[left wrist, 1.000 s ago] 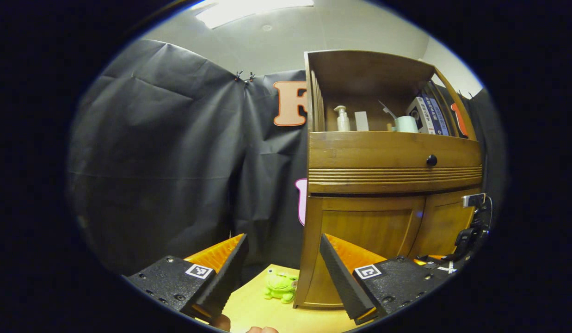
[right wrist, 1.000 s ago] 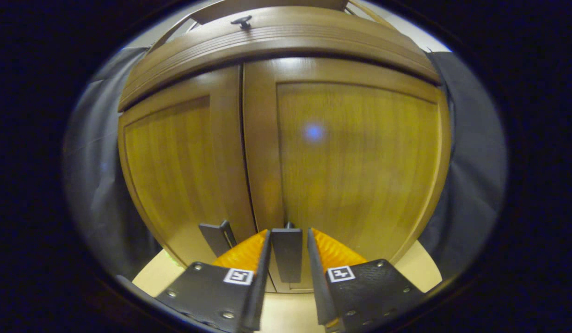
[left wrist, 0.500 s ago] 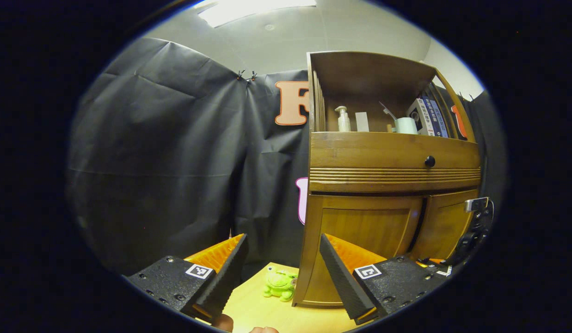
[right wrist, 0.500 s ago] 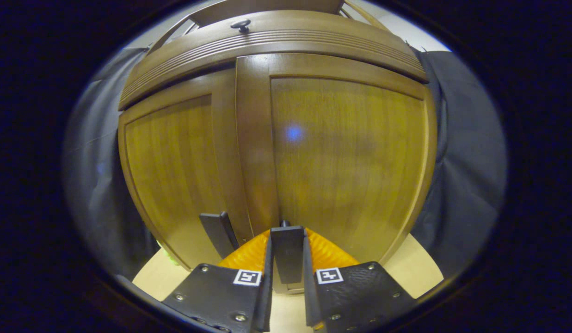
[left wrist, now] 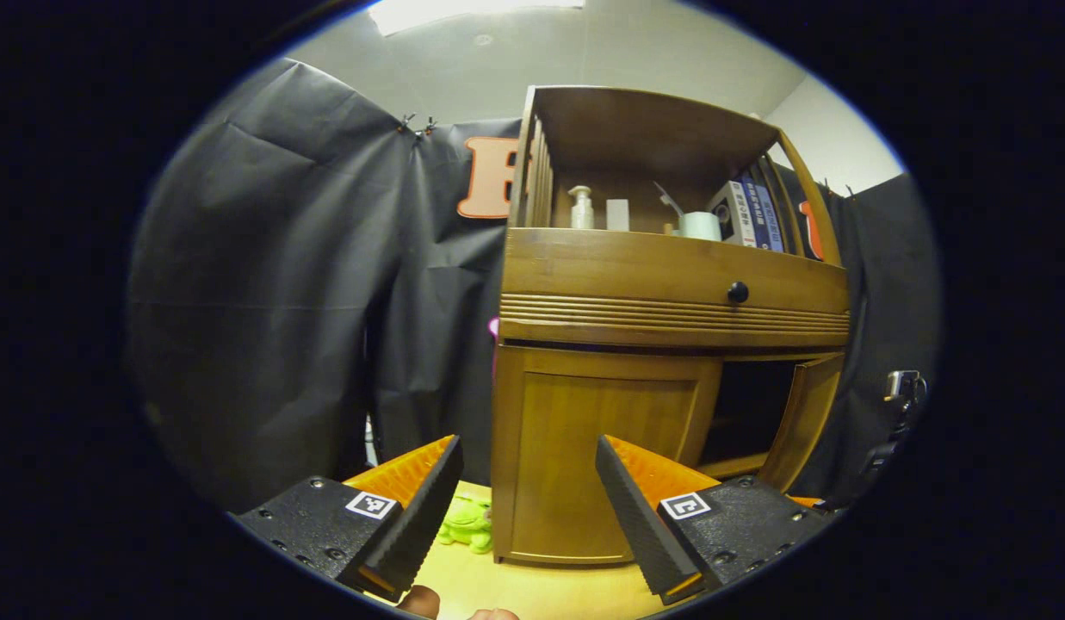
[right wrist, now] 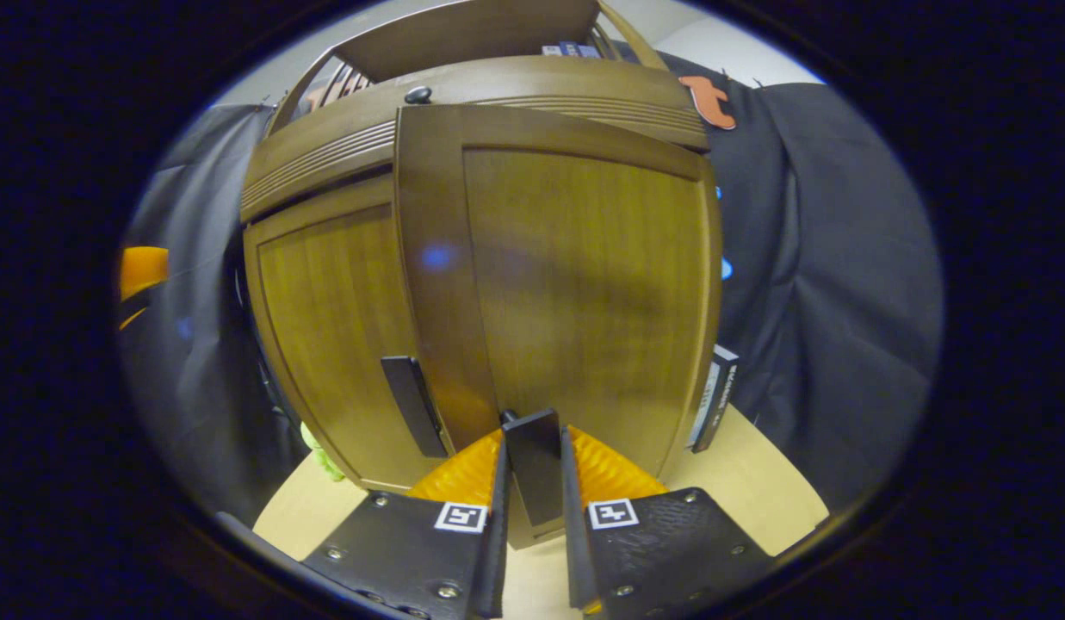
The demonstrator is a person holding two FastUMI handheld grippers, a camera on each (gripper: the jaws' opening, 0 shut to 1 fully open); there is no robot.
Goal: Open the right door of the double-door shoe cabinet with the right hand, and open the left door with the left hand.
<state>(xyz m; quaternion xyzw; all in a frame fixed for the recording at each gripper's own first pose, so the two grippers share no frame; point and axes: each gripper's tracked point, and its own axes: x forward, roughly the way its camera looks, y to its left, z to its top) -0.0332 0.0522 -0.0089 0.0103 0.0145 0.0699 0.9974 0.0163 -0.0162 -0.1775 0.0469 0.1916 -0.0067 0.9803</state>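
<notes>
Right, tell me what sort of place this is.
Probably a staged booth made to look like a home entryway, not a lived-in room. A wooden shoe cabinet stands on a light tabletop against hung black cloth. Its open shelf holds a pump bottle and books.

One shoe cabinet (left wrist: 670,284) stands at about 3 o'clock in the left gripper view. It has two doors: the left door (left wrist: 605,456) and the right door (left wrist: 806,422). Each door carries one handle in the right gripper view, two in all: the left handle (right wrist: 414,405) at 7 o'clock and the right handle (right wrist: 535,465) at 6 o'clock. There is one round knob (left wrist: 737,292) on the drawer front. On the open shelf at 12 o'clock sit one pump bottle (left wrist: 581,208), one pale cup (left wrist: 698,226) and a row of books (left wrist: 750,215) too small to count. One green toy frog (left wrist: 466,523) lies on the table (left wrist: 532,594) at 6 o'clock. There are two pairs of tongs: the left tongs (left wrist: 525,508) and the right tongs (right wrist: 533,534).
</notes>
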